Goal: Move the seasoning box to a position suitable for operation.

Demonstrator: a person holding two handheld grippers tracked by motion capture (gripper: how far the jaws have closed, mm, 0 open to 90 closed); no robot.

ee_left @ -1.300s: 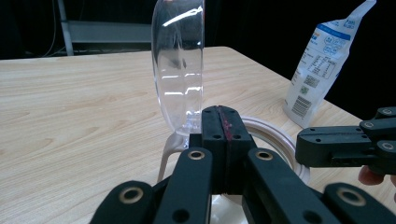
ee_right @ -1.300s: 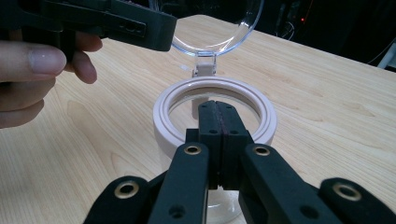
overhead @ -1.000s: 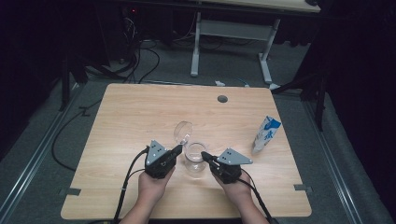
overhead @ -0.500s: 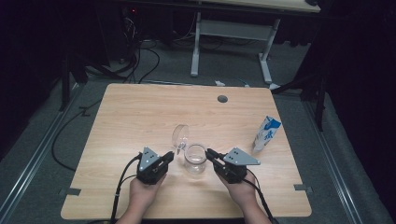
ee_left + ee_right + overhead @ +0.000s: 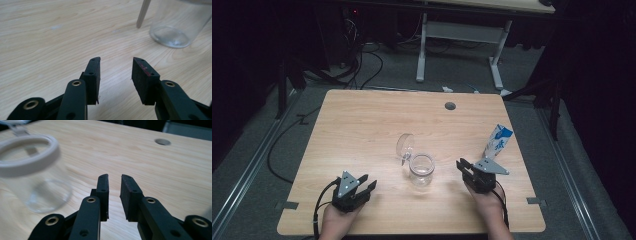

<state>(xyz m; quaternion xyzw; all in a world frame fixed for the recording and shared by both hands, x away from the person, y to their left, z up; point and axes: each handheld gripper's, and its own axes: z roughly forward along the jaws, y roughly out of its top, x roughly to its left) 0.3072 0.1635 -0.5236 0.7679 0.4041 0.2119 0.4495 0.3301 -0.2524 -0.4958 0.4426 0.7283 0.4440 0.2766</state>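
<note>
High view: glass jar upright mid-worktop, hinged lid flipped open, standing at its far-left rim. Left tool near the front-left edge, well apart from the jar. Right tool just right of it, not touching. Milk carton beyond the right tool.

Left gripper view: left tool has just been opening; pads apart, nothing between, jar top right.

Right gripper view: right tool has just been opening; narrow gap, empty, jar at left, blurred.
</note>
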